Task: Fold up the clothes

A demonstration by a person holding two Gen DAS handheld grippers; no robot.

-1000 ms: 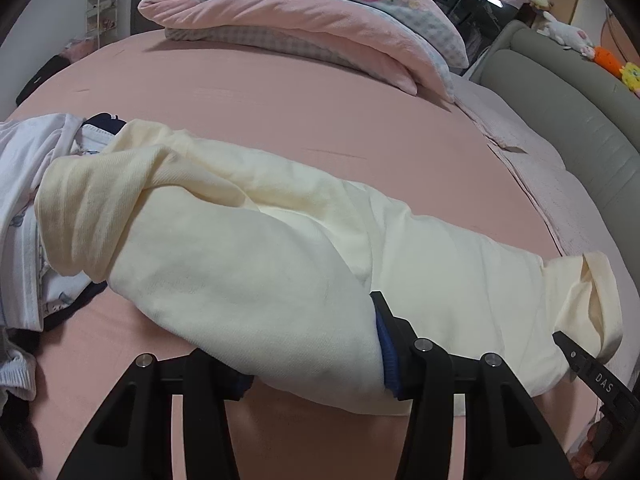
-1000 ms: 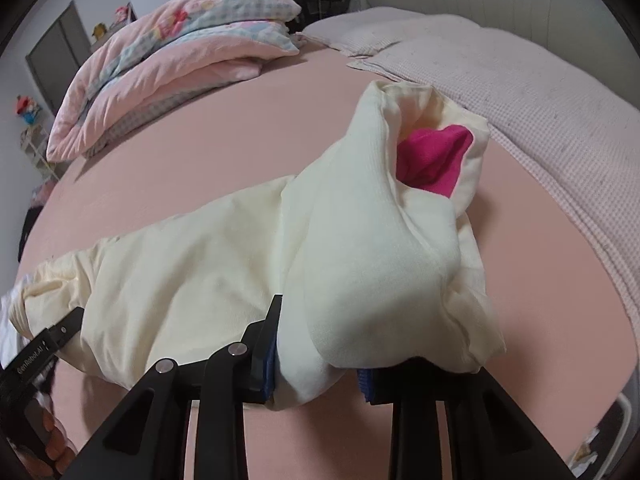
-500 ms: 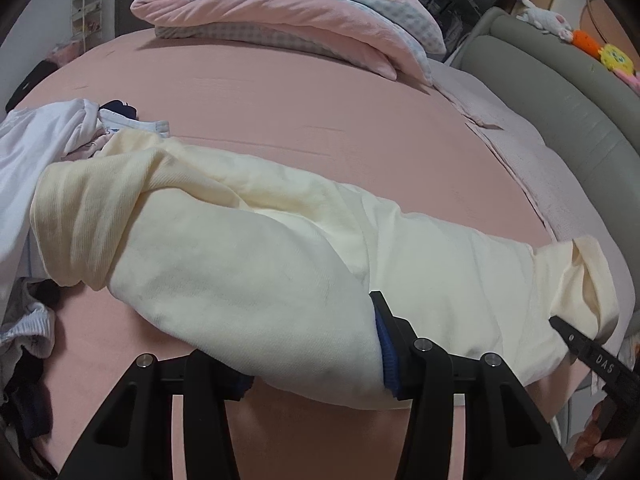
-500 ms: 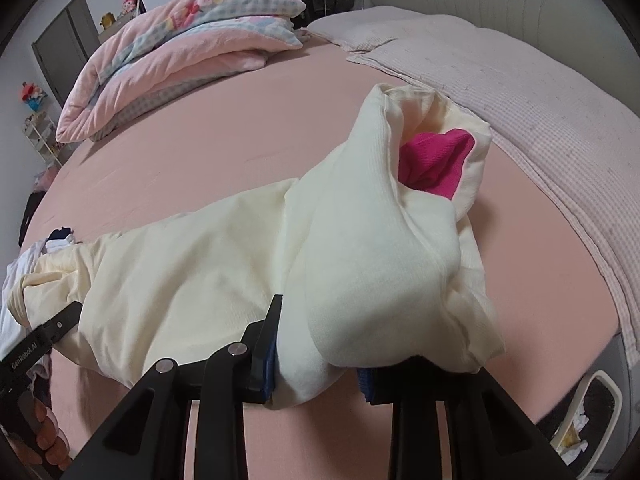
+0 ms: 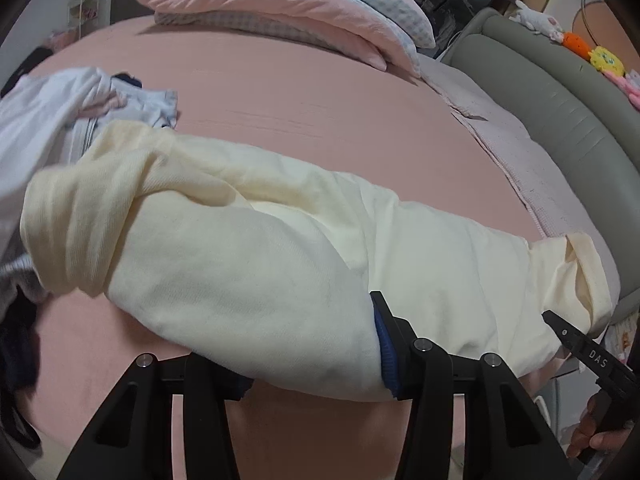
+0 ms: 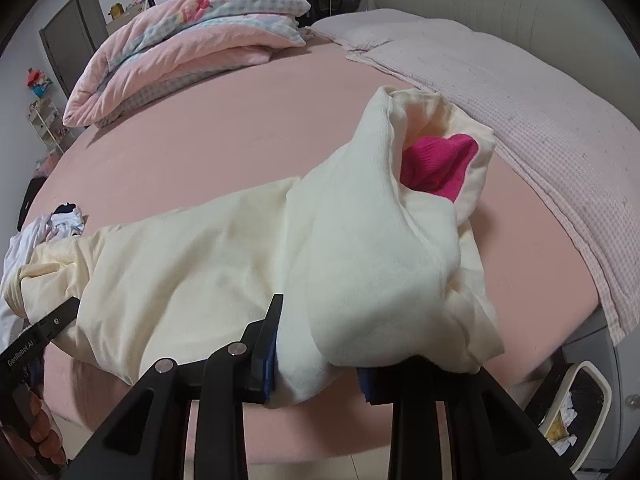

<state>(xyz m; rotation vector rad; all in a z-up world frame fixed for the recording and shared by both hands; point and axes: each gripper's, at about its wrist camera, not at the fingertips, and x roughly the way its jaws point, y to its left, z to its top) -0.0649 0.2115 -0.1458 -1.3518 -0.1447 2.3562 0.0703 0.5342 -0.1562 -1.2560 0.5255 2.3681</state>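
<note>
A cream sweatshirt (image 5: 248, 256) hangs stretched sideways over the pink bed (image 5: 304, 100), held at both ends. My left gripper (image 5: 312, 364) is shut on a thick fold at one end, whose ribbed hem (image 5: 68, 220) bunches up at the left. The other end droops over my right gripper (image 6: 320, 364), which is shut on it. There a magenta lining (image 6: 436, 164) shows inside an opening. Each gripper appears at the edge of the other's view: the right gripper (image 5: 580, 344) and the left gripper (image 6: 40, 332).
A pile of white and dark clothes (image 5: 52, 120) lies at the bed's left. A folded pink quilt (image 5: 280, 4) sits at the far side. A lilac blanket (image 6: 520, 92) runs along the grey headboard (image 5: 560, 100). The floor (image 6: 320, 468) lies below the bed's near edge.
Both grippers have drawn back toward the bed's near edge with the sweatshirt still held; the bed edge and floor now show, and more of the clothes pile has come into view.
</note>
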